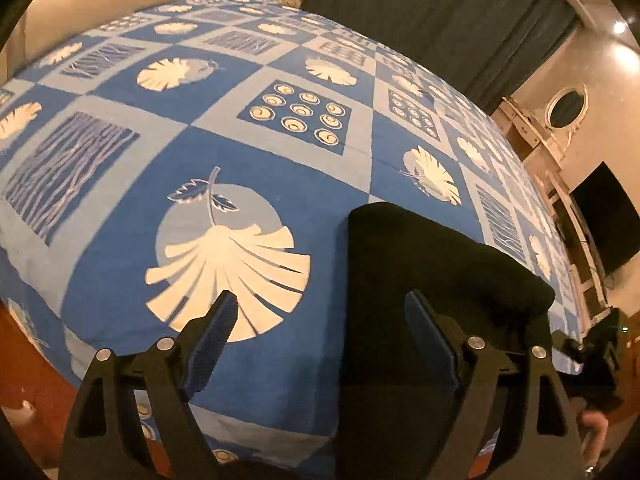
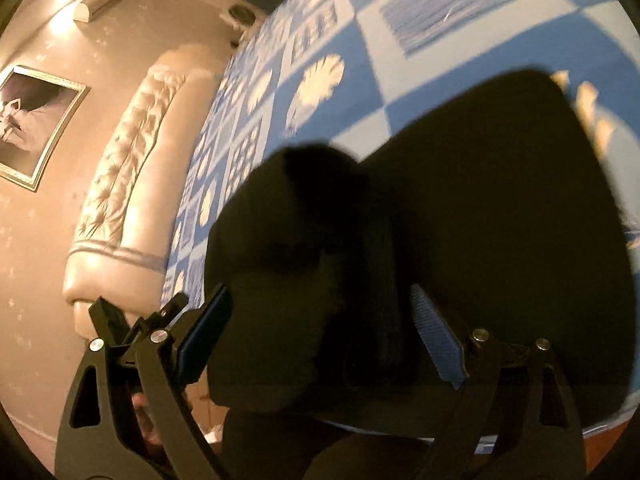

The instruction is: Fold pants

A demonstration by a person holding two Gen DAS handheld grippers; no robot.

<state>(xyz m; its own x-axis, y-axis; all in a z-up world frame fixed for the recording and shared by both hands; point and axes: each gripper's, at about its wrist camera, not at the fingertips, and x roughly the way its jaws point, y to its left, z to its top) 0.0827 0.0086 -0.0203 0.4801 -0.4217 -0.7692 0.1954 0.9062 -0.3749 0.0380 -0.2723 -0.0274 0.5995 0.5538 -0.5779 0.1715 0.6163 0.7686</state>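
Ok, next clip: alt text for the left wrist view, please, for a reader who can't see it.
The left gripper hangs open above a bed, its jaws empty. Black pants lie in a folded block on the blue patterned bedspread, partly behind the gripper's right-hand finger. A dark curtain hangs beyond the bed.

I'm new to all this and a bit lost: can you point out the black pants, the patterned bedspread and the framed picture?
black pants [image 1: 432, 264], left wrist view, flat top of the folded cloth
patterned bedspread [image 1: 224, 148], left wrist view, plain blue square
framed picture [image 2: 32, 124], right wrist view, middle of the print
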